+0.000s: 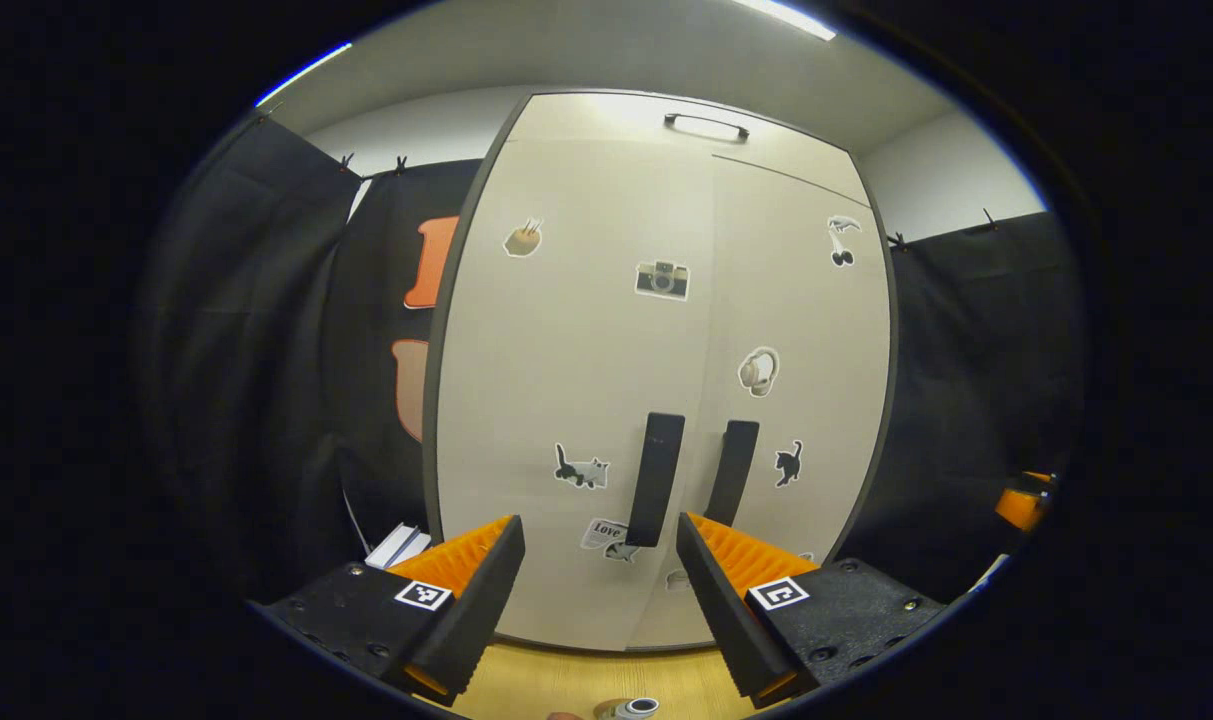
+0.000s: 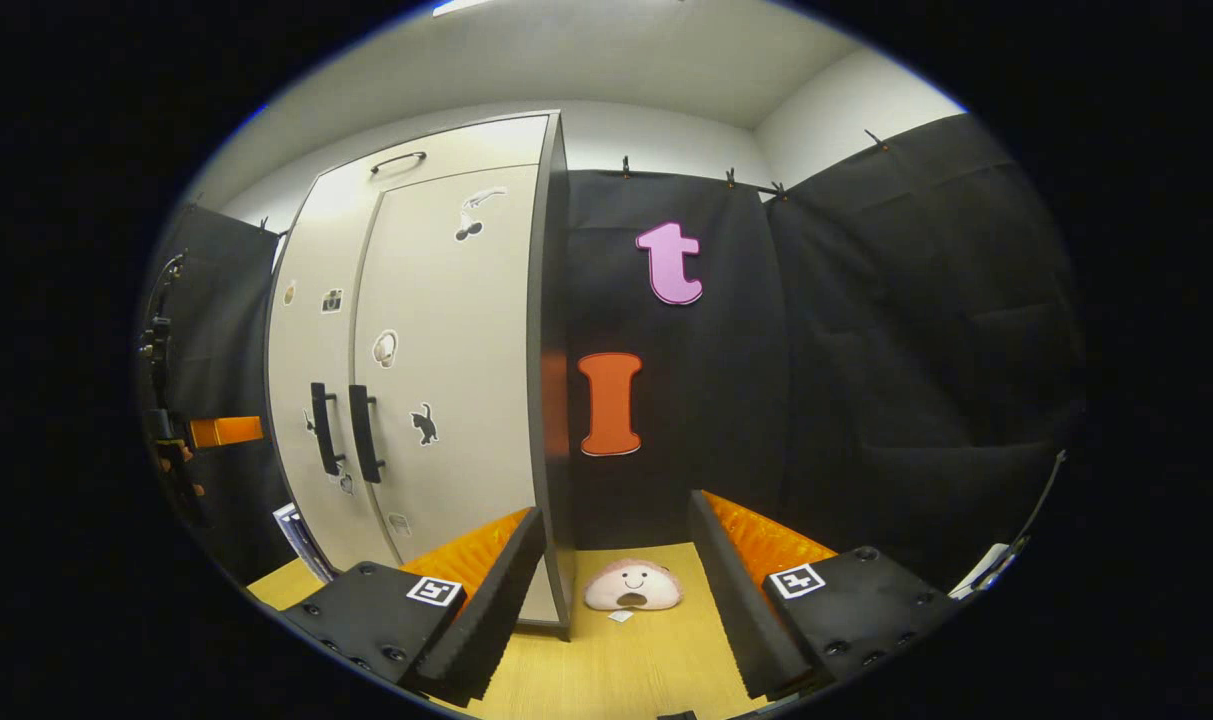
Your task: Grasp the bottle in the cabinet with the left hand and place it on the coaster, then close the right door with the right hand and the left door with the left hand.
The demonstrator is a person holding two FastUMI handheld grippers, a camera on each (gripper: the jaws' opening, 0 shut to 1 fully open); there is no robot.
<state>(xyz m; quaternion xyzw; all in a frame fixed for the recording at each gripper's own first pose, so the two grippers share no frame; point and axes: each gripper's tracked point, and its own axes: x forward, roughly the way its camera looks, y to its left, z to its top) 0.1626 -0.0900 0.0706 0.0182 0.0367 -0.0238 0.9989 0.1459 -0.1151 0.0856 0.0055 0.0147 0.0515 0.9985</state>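
Observation:
The tall pale cabinet stands right in front of me in the left gripper view, both doors shut, with its two black handles side by side at the middle seam. My left gripper is open just before those handles, holding nothing. At the bottom edge, on the wooden table, a small round top peeks in, seemingly the bottle's. In the right gripper view the cabinet is off to the left with its handles facing me. My right gripper hangs open and bare beside the cabinet's right corner.
A pink plush toy lies on the wooden table between my right fingers. White booklets lean by the cabinet's left foot. The other gripper and a hand show at the far left. Black cloth walls close in both sides.

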